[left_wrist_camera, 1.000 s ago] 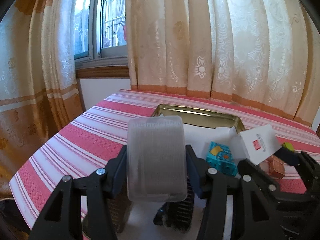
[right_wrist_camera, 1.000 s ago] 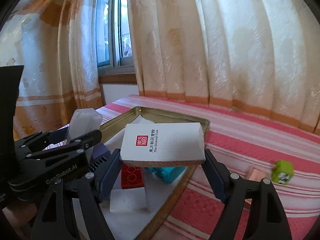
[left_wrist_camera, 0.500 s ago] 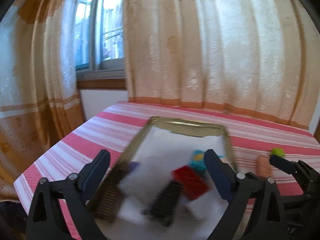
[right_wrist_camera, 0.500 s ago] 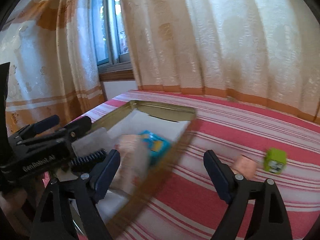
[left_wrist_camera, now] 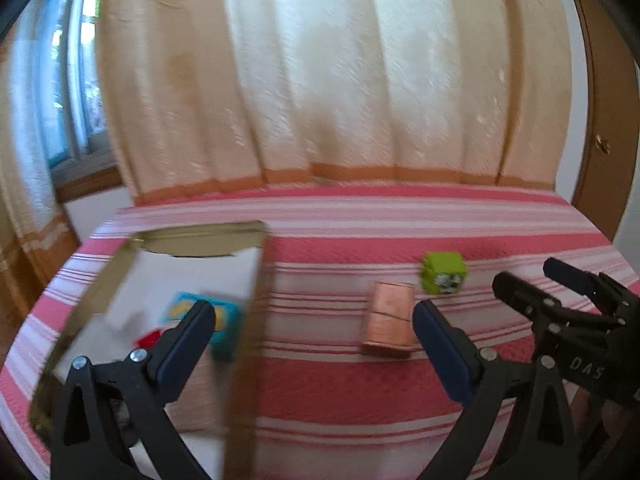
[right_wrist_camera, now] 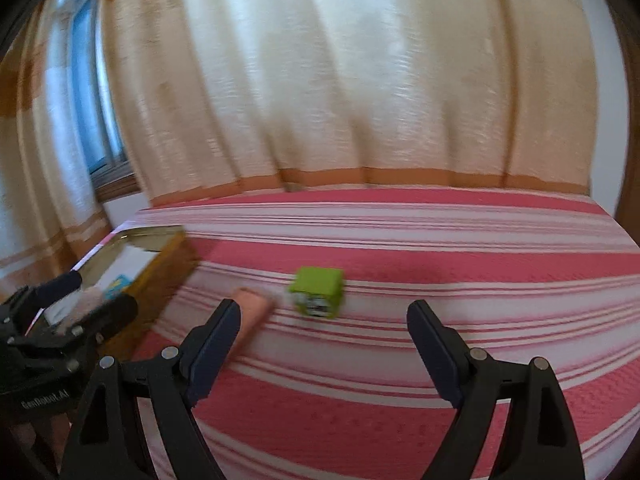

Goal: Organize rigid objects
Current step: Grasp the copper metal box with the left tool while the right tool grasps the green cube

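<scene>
Showing only leftward: red block (left_wrist_camera: 149, 337) inside gold tray (left_wrist_camera: 200, 236).

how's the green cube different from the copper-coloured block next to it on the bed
The green cube is bright lime with a black-and-white printed face; the copper-coloured block is plain metallic orange-brown. The cube is about equal on all sides, while the block is a flat, elongated slab lying on its broad face. The cube sits farther from the tray than the block. Both rest on the striped bedspread, ungripped.
</scene>
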`<state>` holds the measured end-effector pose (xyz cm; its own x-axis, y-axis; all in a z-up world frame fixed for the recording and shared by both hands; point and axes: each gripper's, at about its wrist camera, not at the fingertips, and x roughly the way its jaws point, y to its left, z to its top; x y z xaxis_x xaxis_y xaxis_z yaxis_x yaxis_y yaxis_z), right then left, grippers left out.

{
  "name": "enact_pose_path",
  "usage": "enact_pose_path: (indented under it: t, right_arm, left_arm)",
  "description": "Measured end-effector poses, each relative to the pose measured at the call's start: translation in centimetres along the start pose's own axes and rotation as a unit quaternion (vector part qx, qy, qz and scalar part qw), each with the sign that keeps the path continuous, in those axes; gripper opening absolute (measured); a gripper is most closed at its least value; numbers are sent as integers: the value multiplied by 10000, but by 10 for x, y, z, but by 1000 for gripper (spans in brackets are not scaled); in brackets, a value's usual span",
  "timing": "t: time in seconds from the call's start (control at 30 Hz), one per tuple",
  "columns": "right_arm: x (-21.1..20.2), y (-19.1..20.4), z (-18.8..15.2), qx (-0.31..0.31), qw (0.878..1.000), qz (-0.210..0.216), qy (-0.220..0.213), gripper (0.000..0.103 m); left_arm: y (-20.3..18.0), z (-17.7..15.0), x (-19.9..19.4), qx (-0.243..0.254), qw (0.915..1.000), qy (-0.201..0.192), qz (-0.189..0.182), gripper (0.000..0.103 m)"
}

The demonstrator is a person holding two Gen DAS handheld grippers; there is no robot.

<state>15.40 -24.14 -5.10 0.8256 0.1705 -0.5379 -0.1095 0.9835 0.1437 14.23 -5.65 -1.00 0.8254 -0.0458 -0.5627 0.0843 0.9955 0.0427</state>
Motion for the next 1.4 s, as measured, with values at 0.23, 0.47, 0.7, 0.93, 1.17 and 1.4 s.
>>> enact_pose_path:
  t: [0.23,0.47,0.7,0.93,1.17,1.4]
  right_arm:
    - [-1,-33,-2,574,9983,-129,21,87]
    - [-5,-39,-3,700,9974,-192,-41,87]
    - [-2,-40,-2,683,9974,-211,37,87]
    - [11,-35,2,631,9976,-125,258,87]
    - [45,-16,26,363,9977,-44,571,87]
    - [75,0,32,288,9953,42,927,87]
  left_arm:
    - [-38,8,35,459,9979,426,-134,98]
    - [-46,4,71,510,9937,975,-210,82]
    - [-50,4,91,512,9890,1292,-498,55]
    - [-45,5,91,352,9892,1229,-713,45]
    - [-25,9,94,84,9926,1133,-424,45]
    - [-15,11,95,-73,9940,1062,-234,45]
